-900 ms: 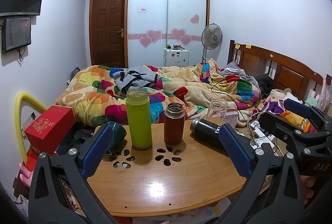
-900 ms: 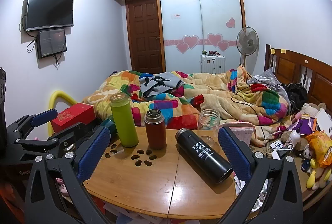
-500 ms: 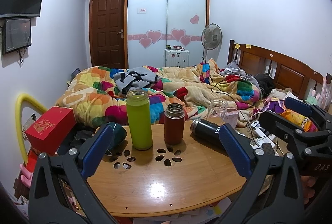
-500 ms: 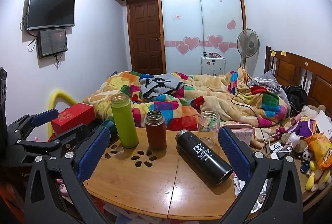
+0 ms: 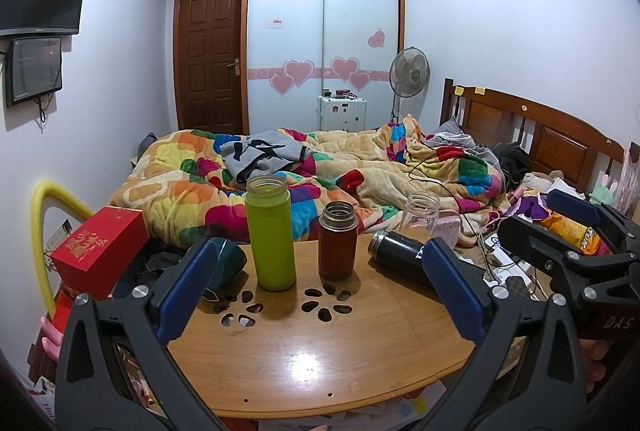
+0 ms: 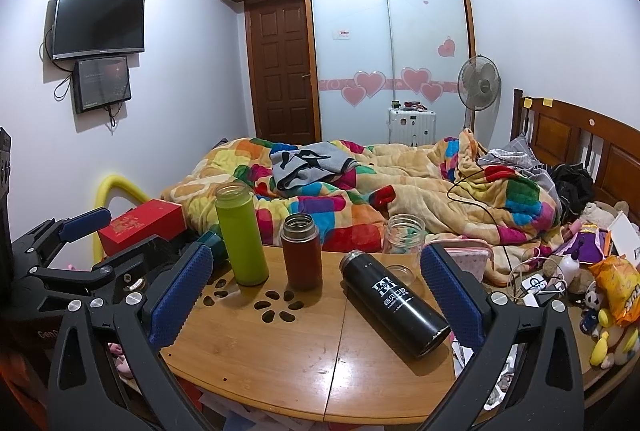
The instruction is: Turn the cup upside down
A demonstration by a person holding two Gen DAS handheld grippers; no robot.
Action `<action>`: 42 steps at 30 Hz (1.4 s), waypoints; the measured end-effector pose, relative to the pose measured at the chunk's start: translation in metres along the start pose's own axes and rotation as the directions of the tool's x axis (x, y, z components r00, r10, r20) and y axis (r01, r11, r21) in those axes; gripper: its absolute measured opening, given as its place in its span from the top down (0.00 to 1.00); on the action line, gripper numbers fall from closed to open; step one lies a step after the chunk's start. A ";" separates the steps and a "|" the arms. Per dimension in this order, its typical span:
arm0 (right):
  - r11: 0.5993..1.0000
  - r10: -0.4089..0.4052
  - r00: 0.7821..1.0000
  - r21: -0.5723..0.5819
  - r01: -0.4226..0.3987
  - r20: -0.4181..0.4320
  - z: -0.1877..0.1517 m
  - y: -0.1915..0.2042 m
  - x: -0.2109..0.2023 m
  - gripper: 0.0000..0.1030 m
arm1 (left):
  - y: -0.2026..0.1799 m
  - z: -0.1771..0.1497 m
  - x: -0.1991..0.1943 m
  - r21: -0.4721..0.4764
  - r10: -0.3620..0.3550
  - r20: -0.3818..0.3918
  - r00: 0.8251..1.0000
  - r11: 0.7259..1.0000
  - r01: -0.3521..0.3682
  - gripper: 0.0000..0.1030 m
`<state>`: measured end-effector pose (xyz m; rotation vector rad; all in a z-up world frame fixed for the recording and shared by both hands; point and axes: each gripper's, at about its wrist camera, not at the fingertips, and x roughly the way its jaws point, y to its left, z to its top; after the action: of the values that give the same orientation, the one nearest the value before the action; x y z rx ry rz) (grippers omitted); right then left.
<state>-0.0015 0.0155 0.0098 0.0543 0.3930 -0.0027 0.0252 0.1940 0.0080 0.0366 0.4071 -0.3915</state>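
Observation:
On the round wooden table (image 5: 320, 351) (image 6: 280, 351) stand a green flask (image 5: 270, 237) (image 6: 241, 235), a red-brown flask (image 5: 337, 240) (image 6: 301, 251) and a clear glass jar (image 5: 418, 211) (image 6: 402, 241), all upright with open mouths. A black flask (image 5: 394, 251) (image 6: 394, 301) lies on its side. A dark teal cup (image 5: 226, 261) (image 6: 210, 241) lies tipped at the table's left edge. My left gripper (image 5: 316, 287) is open and empty over the near table. My right gripper (image 6: 312, 289) is open and empty, level with the black flask.
A red box (image 5: 100, 251) (image 6: 142, 225) sits left of the table by a yellow tube (image 5: 40, 231). A bed with a colourful quilt (image 5: 320, 175) lies behind. Cables, snacks and toys (image 6: 592, 283) crowd the right side. Each gripper shows in the other's view.
Both views have shifted very slightly; nothing on the table has moved and both grippers stay open.

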 end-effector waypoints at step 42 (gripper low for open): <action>0.995 0.087 0.868 0.009 -0.095 -0.489 -0.112 -0.142 0.187 0.21 | -0.026 -0.052 0.127 0.012 -0.061 -0.261 0.963 0.998 0.067 0.00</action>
<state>0.1266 -0.1188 -0.1728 0.0579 0.9014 0.1103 0.1031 0.1299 -0.0881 0.0962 0.6654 -0.4569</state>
